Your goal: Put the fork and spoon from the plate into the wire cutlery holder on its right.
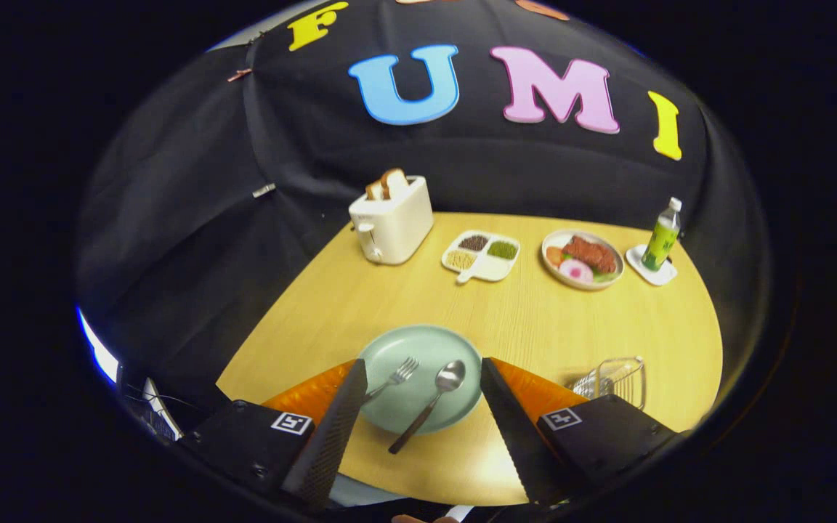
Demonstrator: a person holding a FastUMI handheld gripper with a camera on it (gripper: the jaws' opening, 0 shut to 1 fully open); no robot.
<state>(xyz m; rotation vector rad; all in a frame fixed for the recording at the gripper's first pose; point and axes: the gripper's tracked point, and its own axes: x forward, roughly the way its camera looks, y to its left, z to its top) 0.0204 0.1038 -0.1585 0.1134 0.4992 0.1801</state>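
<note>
Gripper view shows the hand-held gripper (422, 381) spread wide above the near edge of the wooden surface (520, 319), its two dark fingers (338, 418) holding nothing. Between them lies a pale green plate (418, 345) carrying the fork (395, 378) and, just beside it to the right, the spoon (433, 399), its handle reaching past the plate's near rim. The wire cutlery holder (615, 379) stands near the right edge, partly hidden behind the right finger. Along the far edge sit a toaster (391, 218), a divided dish (482, 256), a food plate (582, 259) and a bottle (662, 236).
</note>
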